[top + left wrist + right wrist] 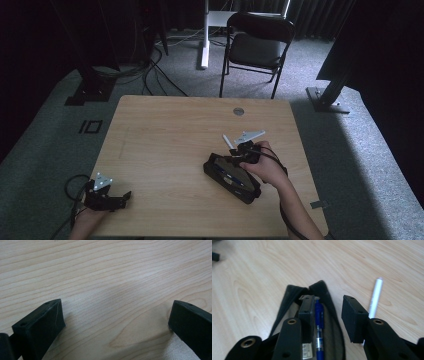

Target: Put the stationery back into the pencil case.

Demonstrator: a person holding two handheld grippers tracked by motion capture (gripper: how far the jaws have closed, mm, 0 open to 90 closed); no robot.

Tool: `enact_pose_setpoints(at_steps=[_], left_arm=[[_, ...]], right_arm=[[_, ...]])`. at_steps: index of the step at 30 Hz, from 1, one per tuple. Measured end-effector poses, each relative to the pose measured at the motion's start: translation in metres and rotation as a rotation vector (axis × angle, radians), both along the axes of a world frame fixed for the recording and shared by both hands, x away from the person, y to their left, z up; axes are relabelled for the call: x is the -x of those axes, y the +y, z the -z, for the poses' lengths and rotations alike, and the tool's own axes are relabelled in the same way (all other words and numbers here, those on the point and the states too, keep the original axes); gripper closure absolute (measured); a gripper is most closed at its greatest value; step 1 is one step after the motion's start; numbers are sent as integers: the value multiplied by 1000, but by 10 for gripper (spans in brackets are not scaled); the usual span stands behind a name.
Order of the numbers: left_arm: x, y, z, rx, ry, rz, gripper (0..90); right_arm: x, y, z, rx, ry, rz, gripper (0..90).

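A black pencil case (pixel 227 181) lies open on the wooden table (pixel 165 130), right of the middle. My right gripper (pixel 234 161) hovers over its mouth, open. In the right gripper view its left jaw dips inside the case (pixel 289 291) beside a blue pen (pixel 319 315); the right jaw stands outside the case's edge, clear of the pen. A white pen (pixel 375 296) lies on the wood just past that jaw, also seen as a white pen (pixel 227 141) from above. My left gripper (pixel 125 196) rests at the front left edge, open (pixel 117 307) over bare wood.
A round grommet (pixel 238 111) sits in the table's far edge. Beyond the table stand a black folding chair (pixel 257 45) and a white desk leg (pixel 204 35). Cables and black stand bases (pixel 90 90) lie on the carpet to the left.
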State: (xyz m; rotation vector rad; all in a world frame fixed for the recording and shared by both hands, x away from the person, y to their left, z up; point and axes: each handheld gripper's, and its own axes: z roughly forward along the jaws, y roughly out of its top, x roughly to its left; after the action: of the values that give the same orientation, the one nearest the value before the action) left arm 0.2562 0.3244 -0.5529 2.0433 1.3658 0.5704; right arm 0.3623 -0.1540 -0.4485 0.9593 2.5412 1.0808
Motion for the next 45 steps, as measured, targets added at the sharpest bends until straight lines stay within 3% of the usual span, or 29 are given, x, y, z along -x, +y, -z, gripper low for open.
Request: enact_pose_setpoints(at_steps=[10,22,45], left_arm=[[0,0,0,0,0,0,3],[0,0,0,0,0,0,3],[0,0,0,0,0,0,4]], right_arm=[[-15,-9,9,-6,-18,89,631],[-38,-16,19,-20,-7,150,624],[-75,-18,62,5,81,221,622]])
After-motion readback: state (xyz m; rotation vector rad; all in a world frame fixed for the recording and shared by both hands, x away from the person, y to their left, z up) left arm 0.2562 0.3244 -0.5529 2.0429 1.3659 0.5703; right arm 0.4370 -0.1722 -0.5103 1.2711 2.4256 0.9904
